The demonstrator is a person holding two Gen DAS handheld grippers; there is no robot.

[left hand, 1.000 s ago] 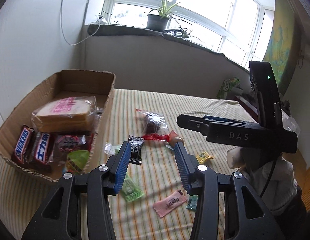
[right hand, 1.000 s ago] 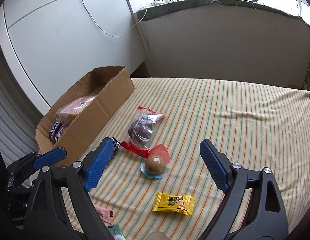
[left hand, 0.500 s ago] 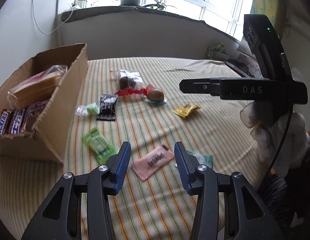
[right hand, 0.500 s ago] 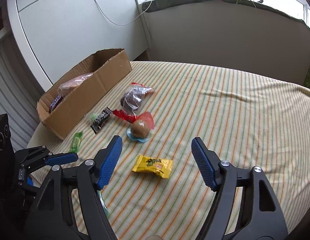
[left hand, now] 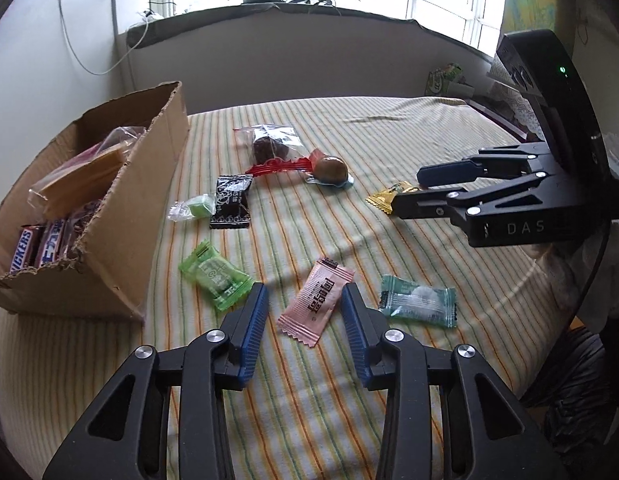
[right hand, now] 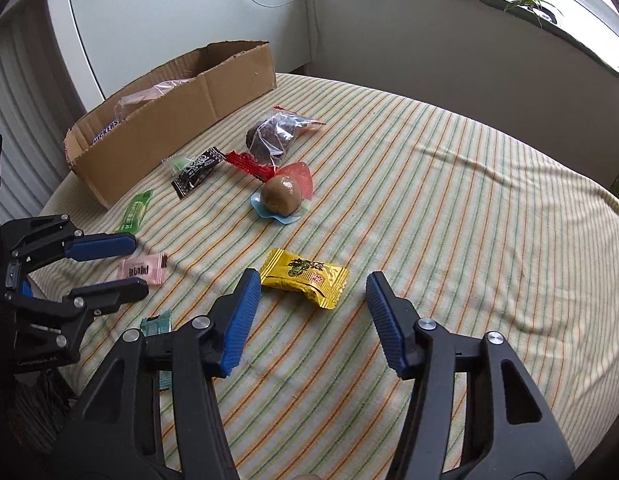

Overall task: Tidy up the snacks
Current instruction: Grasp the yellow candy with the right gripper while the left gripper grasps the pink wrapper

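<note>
Left wrist view. Left gripper (left hand: 303,312) at lower centre, jaws spread, nothing pinched; pink sachet (left hand: 316,301) on the striped tablecloth (left hand: 409,136) in the gap at the fingertips. Light green candy (left hand: 215,281) just left of the left blue pad, teal candy (left hand: 418,300) just right of the right pad. Cardboard box (left hand: 149,184) at left, holding a Snickers bar (left hand: 22,249) and bagged bread (left hand: 79,172). At mid-frame: black sachet (left hand: 231,201), small green sweet (left hand: 193,207), clear bag with dark cake (left hand: 271,146), round brown sweet (left hand: 330,169). Right gripper (left hand: 423,188) entering from the right edge, fingers apart, tips over the yellow candy (left hand: 389,197).

Right wrist view. Right gripper (right hand: 309,312) at lower centre, jaws spread and empty; yellow candy (right hand: 303,278) on the cloth between the fingertips, nearer the left pad. Left gripper (right hand: 121,266) at left edge, fingers spread, pink sachet (right hand: 143,273) between them. Cardboard box (right hand: 181,112) at upper left; round brown sweet (right hand: 281,196) and clear bag with dark cake (right hand: 275,138) at upper centre.
</note>
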